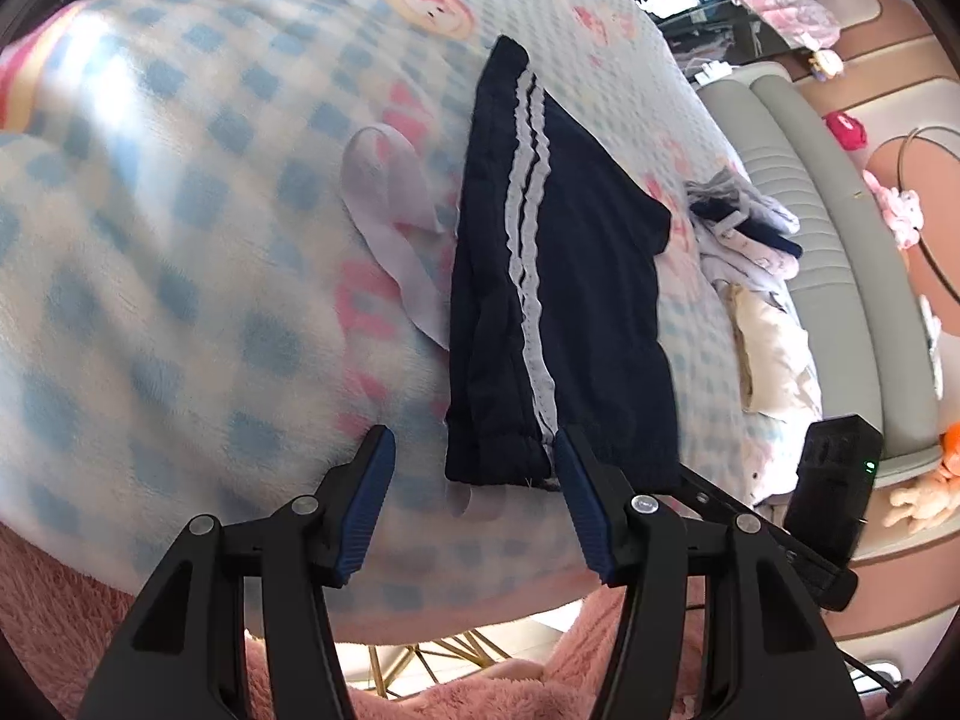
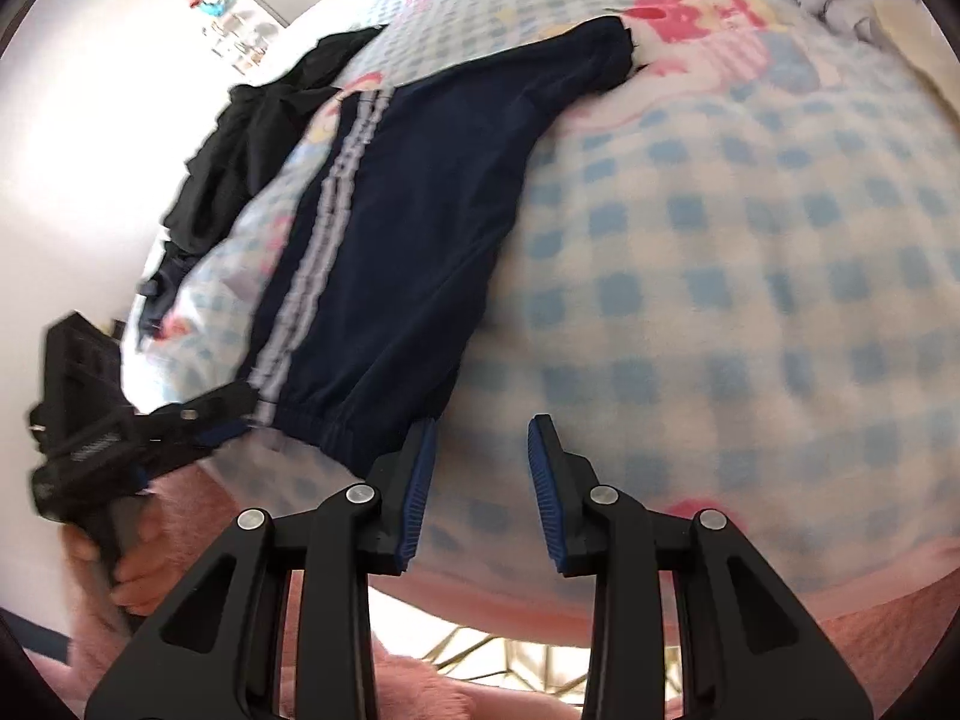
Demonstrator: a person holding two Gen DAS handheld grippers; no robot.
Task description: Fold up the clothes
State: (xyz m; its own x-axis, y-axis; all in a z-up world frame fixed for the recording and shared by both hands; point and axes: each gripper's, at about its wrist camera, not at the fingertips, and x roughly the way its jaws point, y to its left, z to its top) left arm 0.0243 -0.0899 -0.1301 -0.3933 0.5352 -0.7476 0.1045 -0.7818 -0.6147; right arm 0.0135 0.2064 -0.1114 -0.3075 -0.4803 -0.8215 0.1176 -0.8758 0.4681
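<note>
Navy trousers (image 1: 570, 276) with white side stripes lie lengthwise on a blue-and-white checked blanket (image 1: 180, 240). Their elastic cuff (image 1: 498, 462) points at me. My left gripper (image 1: 474, 444) is open, and the cuff lies in the gap between its blue pads, just beyond the tips. In the right wrist view the trousers (image 2: 390, 228) run up and away. My right gripper (image 2: 480, 426) is open just right of the cuff's corner (image 2: 336, 420), over bare blanket (image 2: 720, 300). The left gripper (image 2: 150, 426), held by a hand (image 2: 138, 564), reaches the cuff's striped side.
A white garment (image 1: 390, 222) pokes out from under the trousers' left edge. A pile of light clothes (image 1: 750, 240) lies at the blanket's right side beside a grey padded edge (image 1: 810, 210). Black clothing (image 2: 252, 138) sits at the far left. Pink fluffy fabric (image 1: 60, 600) lies below.
</note>
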